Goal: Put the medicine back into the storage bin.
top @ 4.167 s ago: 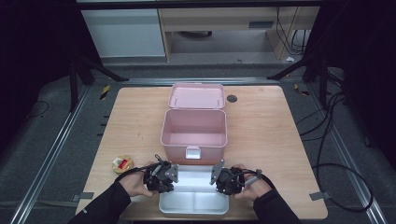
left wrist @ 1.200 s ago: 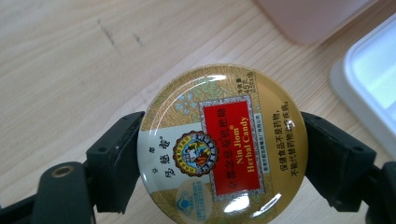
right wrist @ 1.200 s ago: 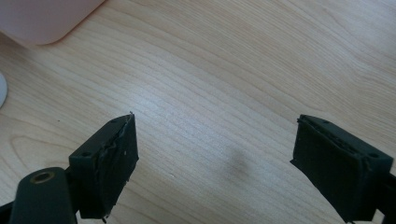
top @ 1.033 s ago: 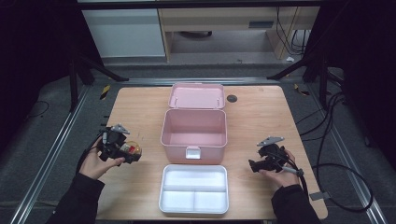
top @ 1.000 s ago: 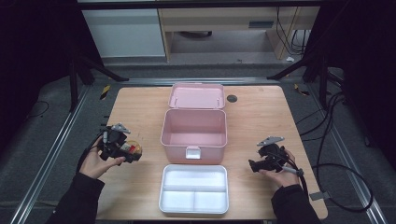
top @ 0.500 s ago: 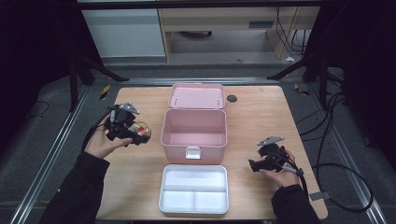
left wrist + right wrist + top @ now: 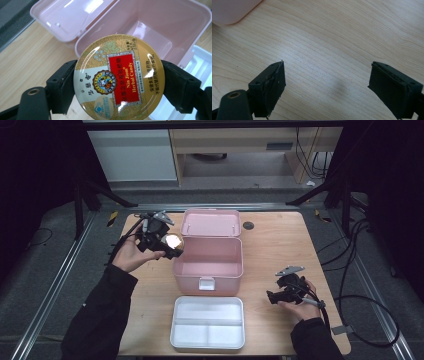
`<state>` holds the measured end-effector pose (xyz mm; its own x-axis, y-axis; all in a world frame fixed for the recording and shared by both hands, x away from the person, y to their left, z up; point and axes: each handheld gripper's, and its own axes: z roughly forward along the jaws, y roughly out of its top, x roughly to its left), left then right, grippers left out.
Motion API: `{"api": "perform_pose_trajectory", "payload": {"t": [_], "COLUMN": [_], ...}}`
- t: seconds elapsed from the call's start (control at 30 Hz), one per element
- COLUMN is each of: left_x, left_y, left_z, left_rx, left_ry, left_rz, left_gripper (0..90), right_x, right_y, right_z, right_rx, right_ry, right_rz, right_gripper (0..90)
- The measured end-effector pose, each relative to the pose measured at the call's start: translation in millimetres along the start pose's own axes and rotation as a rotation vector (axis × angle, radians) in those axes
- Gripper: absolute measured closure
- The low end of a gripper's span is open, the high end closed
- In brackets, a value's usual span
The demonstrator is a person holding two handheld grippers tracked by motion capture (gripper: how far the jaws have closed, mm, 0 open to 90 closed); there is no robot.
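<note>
- Left gripper [image 7: 167,245]: jaws pinch a round gold candy tin [image 7: 119,77] by its rim, held in the air just left of the pink box [image 7: 209,262], at the box's left wall.
- Pink box: open, lid [image 7: 210,223] laid back behind it.
- White tray [image 7: 208,322]: on the table [image 7: 280,245], just in front of the box.
- Right gripper [image 7: 272,296]: jaws spread wide and holding nothing, low over bare wood to the right of the box.
</note>
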<state>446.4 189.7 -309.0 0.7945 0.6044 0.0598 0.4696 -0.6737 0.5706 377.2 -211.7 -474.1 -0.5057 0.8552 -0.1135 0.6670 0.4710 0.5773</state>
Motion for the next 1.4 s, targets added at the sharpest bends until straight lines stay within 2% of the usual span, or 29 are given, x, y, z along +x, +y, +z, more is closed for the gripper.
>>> {"api": "perform_pose_trajectory", "payload": {"t": [0.1,0.23,0.4,0.53,0.6,0.83,1.0,1.27,1.4], "left_x": [-4.9,-9.0,-18.2,-23.1,-26.8,-32.1,-35.0,-38.5,-41.3], "left_y": [11.9,25.9,42.7,52.3,57.2,69.1,76.5,80.1,81.2], "left_z": [7.2,19.3,44.1,61.2,70.7,90.5,106.4,133.3,144.4], "left_rx": [0.003,-0.002,0.016,0.021,0.031,0.018,0.034,0.065,0.089], "left_ry": [-0.003,-0.029,-0.048,-0.079,-0.081,-0.113,-0.12,-0.138,-0.141], "left_rz": [0.025,0.037,0.071,0.08,0.089,0.092,0.096,0.093,0.105], "left_gripper": [20.0,20.0,20.0,20.0,20.0,20.0,20.1,20.0,20.0], "right_x": [0.1,-0.4,-0.5,-0.8,-1.0,-0.8,-0.5,-0.1,-0.8], "right_y": [0.0,0.0,-0.4,-0.9,-1.0,-1.3,-1.3,-1.9,-2.6], "right_z": [0.1,-0.1,0.5,1.8,1.8,2.4,2.8,3.8,4.4], "right_rx": [0.0,-0.002,0.002,0.01,0.009,0.012,0.015,0.019,0.02], "right_ry": [0.0,0.004,0.005,0.004,0.004,0.006,0.01,0.01,0.012], "right_rz": [0.0,0.002,-0.002,-0.003,-0.002,-0.004,-0.005,-0.01,-0.006], "right_gripper": [14.0,14.0,13.8,13.5,13.4,13.4,13.3,13.2,13.2]}}
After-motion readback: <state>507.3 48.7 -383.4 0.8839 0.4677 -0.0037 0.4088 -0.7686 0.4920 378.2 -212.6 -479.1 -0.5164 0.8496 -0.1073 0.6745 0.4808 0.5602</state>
